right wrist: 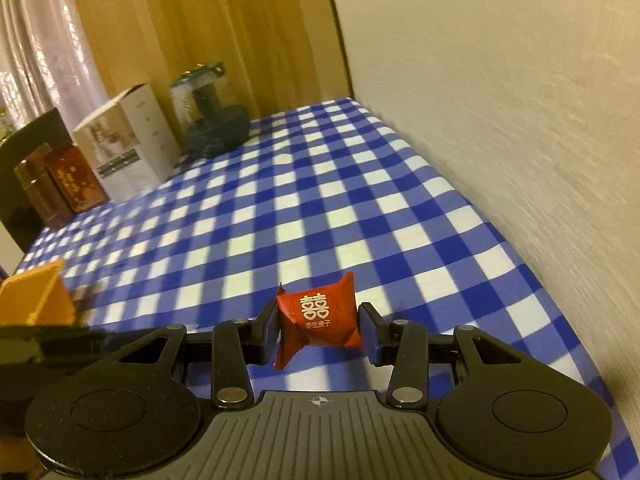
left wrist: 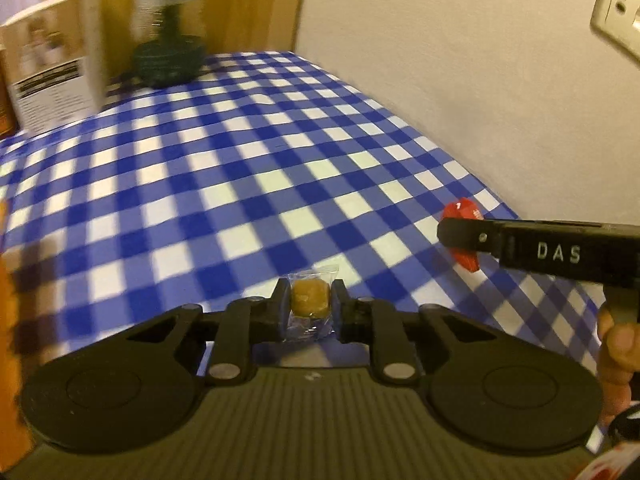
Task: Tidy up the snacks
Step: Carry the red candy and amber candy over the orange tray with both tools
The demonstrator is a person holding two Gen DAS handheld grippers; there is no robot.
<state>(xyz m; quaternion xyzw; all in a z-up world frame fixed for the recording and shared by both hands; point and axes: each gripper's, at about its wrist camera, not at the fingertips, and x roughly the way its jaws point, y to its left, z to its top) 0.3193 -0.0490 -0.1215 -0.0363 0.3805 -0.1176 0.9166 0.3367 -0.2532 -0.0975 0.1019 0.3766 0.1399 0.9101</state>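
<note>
My left gripper [left wrist: 309, 302] is shut on a small brown candy in a clear wrapper [left wrist: 309, 300], held above the blue-and-white checked tablecloth [left wrist: 240, 168]. In the right wrist view my right gripper [right wrist: 319, 322] is shut on a red wrapped candy with white characters [right wrist: 318, 314], also lifted off the cloth. From the left wrist view that right gripper [left wrist: 460, 236] comes in from the right edge, the red candy [left wrist: 460, 210] showing past its fingers. An orange container [right wrist: 36, 300] sits at the left edge of the right wrist view.
At the far end of the table stand a white carton [right wrist: 128, 144], a dark green jar-like object [right wrist: 216, 120] and brown boxes [right wrist: 60, 184]. A cream wall [right wrist: 500, 120] runs along the table's right side, with a socket plate [left wrist: 616, 8]. A hand [left wrist: 616, 352] holds the right gripper.
</note>
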